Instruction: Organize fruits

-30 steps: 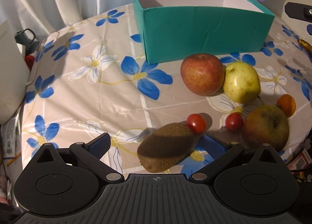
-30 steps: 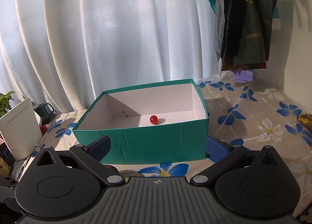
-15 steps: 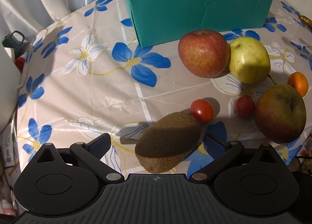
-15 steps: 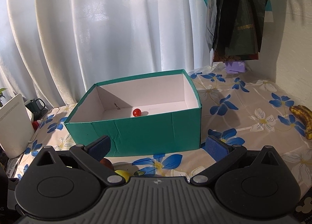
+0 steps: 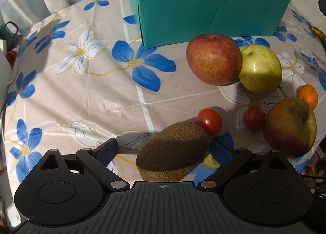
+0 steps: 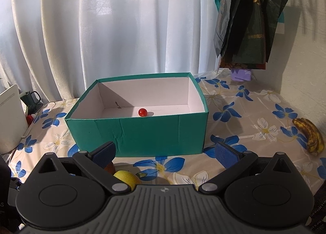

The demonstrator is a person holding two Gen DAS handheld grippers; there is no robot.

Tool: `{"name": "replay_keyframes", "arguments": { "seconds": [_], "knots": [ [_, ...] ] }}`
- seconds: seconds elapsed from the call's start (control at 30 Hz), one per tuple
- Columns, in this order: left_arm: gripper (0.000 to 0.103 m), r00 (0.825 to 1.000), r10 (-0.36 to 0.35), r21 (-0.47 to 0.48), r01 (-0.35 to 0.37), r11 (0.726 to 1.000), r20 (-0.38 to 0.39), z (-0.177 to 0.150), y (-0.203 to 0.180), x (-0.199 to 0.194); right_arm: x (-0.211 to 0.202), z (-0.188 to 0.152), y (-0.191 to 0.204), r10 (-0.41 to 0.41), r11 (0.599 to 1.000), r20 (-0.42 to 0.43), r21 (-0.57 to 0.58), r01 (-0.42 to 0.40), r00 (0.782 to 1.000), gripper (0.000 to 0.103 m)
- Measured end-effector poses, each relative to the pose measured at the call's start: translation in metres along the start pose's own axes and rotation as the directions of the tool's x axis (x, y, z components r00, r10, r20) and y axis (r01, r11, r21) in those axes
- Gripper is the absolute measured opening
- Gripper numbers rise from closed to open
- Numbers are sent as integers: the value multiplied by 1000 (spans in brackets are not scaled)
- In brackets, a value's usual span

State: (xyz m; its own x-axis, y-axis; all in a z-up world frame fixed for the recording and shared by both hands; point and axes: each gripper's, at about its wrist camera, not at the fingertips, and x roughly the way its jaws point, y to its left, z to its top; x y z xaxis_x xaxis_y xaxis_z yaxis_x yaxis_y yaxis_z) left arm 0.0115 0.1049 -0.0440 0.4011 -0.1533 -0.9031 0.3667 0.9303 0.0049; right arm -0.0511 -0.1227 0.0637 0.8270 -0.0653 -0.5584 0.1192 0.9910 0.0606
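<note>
My left gripper (image 5: 164,148) is open, its jaws on either side of a brown kiwi (image 5: 173,151) lying on the flowered tablecloth. Beyond it lie two cherry tomatoes (image 5: 209,120), a red apple (image 5: 213,58), a yellow-green apple (image 5: 260,68), a reddish-green pear (image 5: 290,126) and a small orange (image 5: 308,95). The teal box (image 5: 203,7) stands behind them. My right gripper (image 6: 165,151) is open and empty, in front of the teal box (image 6: 142,132), which holds one cherry tomato (image 6: 142,112).
Bananas (image 6: 309,134) lie at the right of the table. A white device (image 6: 10,117) and a dark mug (image 6: 30,99) stand at the left edge. Curtains hang behind, and dark bags (image 6: 250,17) hang on the right wall. The table edge is close on the right.
My left gripper has moved forward and down, so the kiwi now sits further in between its open jaws. My right gripper has pulled back and up from the box.
</note>
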Motion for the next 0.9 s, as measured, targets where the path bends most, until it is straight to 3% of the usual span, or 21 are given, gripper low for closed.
{"name": "replay_keyframes", "arguments": {
  "seconds": [0.13, 0.23, 0.43, 0.67, 0.83, 0.9],
  "knots": [
    [85, 1000, -13, 11, 12, 1000, 17, 0, 0, -4, -2, -2, -2, -20, 1000, -5, 7, 20, 1000, 103],
    [63, 999, -31, 16, 30, 999, 29, 2, 0, -8, -3, -3, 0, -30, 1000, -11, 3, 30, 999, 103],
    [59, 998, -54, -29, 55, 998, 32, 6, 8, -9, -6, -4, 9, -62, 997, -39, -50, 60, 997, 103],
    [57, 998, -20, -79, 24, 997, 55, 15, 3, -19, 5, -19, -1, -80, 985, -96, -158, 65, 992, 103],
    [56, 1000, -4, -106, 7, 994, 23, 18, -1, -19, 29, -41, -18, -41, 991, -229, -130, 11, 973, 91],
    [56, 1000, 5, -106, -4, 994, 16, 19, -3, -21, 38, -49, -23, -15, 995, -283, -99, -14, 959, 79]
  ]
}}
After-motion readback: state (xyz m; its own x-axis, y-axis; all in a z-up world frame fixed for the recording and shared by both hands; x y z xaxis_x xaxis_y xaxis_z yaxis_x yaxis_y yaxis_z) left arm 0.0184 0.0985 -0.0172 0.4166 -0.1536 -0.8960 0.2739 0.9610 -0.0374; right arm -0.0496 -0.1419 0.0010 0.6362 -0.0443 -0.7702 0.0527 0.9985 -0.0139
